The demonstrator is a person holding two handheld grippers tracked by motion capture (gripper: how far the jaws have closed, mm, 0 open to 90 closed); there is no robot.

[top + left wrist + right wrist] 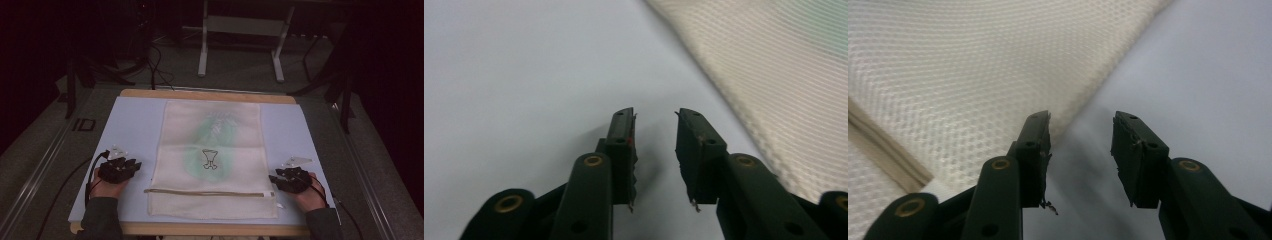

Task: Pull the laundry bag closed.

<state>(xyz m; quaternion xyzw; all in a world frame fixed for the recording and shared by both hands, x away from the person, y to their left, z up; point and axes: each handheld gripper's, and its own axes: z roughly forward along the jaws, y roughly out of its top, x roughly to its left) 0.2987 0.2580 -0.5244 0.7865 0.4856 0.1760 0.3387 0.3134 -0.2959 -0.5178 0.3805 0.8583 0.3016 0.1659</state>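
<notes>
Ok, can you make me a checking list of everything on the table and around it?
Surface: pale blue flat board on a wooden table edge.
Job's things: cream mesh zip bag lying flat in the middle, something green with a black-outlined drawing showing through it; its zip runs across near the person.
Clutter: nothing seen.
Grippers: left black gripper open, resting on the board beside the bag; right black gripper open at the bag's edge.
Cables: black cable looping from the left gripper.
Surroundings: dark room, white frame legs behind.
</notes>
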